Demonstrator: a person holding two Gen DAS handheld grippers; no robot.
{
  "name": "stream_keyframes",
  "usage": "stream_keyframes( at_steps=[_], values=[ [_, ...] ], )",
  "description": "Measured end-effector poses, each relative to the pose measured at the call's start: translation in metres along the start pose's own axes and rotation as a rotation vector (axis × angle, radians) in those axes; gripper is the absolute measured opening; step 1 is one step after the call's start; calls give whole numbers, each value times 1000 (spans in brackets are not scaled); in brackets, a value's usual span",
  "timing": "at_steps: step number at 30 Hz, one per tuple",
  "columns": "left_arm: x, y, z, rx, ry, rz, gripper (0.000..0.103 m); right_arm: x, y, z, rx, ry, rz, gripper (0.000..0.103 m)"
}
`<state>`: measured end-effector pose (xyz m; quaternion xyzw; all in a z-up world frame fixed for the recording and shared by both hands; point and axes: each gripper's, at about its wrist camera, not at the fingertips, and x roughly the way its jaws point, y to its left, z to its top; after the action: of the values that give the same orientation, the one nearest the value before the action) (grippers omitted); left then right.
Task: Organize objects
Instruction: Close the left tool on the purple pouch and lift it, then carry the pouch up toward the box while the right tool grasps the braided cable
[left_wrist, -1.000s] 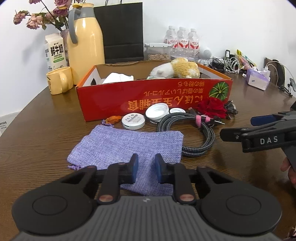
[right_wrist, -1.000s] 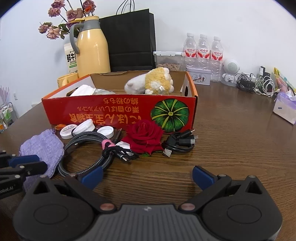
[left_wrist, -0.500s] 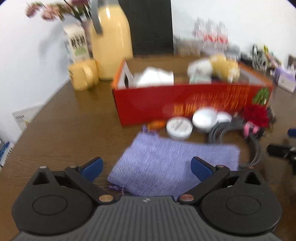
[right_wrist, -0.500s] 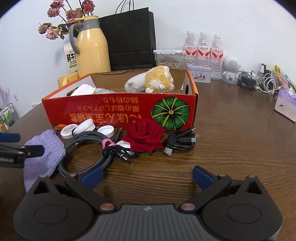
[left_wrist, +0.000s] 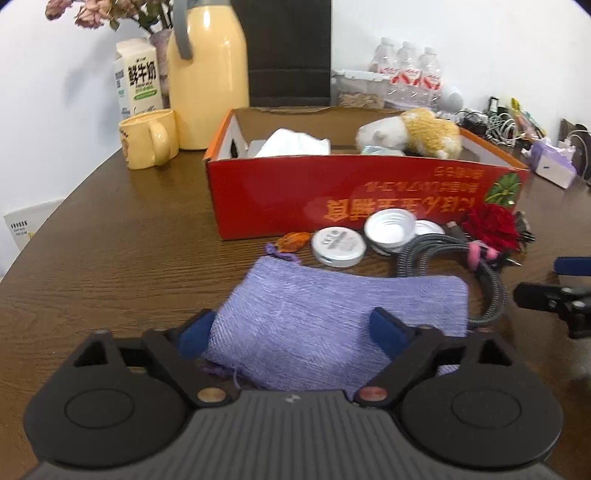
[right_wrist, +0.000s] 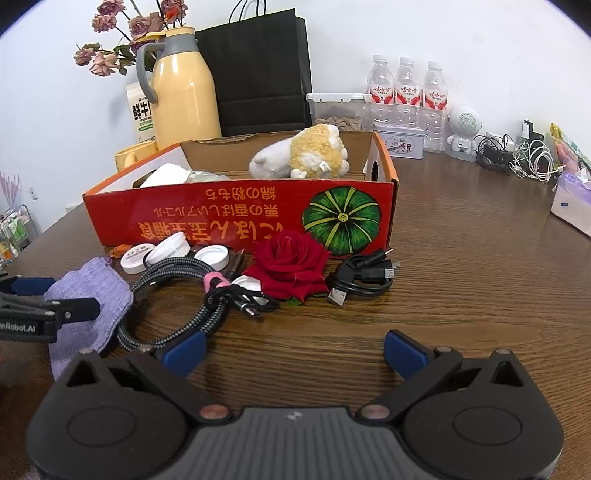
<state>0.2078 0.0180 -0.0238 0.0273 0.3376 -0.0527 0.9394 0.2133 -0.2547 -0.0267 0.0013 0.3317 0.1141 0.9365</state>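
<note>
My left tongs (left_wrist: 291, 328) have just been closing but still stand spread around the near end of the purple pouch (left_wrist: 332, 314), pads not pressing it. The pouch lies flat on the surface (left_wrist: 129, 258) (near its left edge), in front of the red box (left_wrist: 351, 195). My right tongs (right_wrist: 293, 350) gape wide over bare wood.

Both views are bright and evenly lit, with soft shadows under the red box (right_wrist: 240, 218) and on the white wall (left_wrist: 55, 92) behind the flowers. The bench (right_wrist: 461, 258) shows a mild sheen. The left wrist view looks slightly soft, perhaps from motion; the right wrist view is sharp. Fisheye bending curves the edges, and the corners go dark.
</note>
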Motion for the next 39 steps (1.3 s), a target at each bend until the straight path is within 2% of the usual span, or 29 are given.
stream_keyframes(
  at_steps=[2, 4, 5, 7, 10, 12, 20, 27, 33, 39],
  values=[
    [-4, -4, -2, 5, -13, -8, 71, 0, 0, 0, 1, 1, -1, 103],
    [-9, -10, -4, 15, -25, -22, 49, 1, -1, 0, 1, 1, -2, 103],
    [-11, -14, -6, 22, -32, -26, 44, 1, -1, 0, 1, 1, -3, 103],
    [-15, -23, -8, 49, -49, -9, 27, 1, -1, 0, 3, 1, -5, 103],
    [-22, -32, -13, 74, -70, 21, 16, 1, -1, 0, 6, 2, -6, 103],
    [-28, -30, -14, 52, -87, 1, 14, 1, -1, 0, 5, 2, -7, 103],
    [-68, -7, -4, -74, -205, -41, 13, 0, -1, 0, 5, -6, -5, 103],
    [-95, 17, 2, -122, -297, -29, 13, -14, 14, -3, -60, -84, 51, 103],
    [-100, 29, 0, -149, -313, -22, 13, -9, 48, -4, -116, -26, 154, 103],
    [-97, 38, -4, -174, -311, -35, 13, 9, 77, 2, -124, 27, 156, 103]
  ],
)
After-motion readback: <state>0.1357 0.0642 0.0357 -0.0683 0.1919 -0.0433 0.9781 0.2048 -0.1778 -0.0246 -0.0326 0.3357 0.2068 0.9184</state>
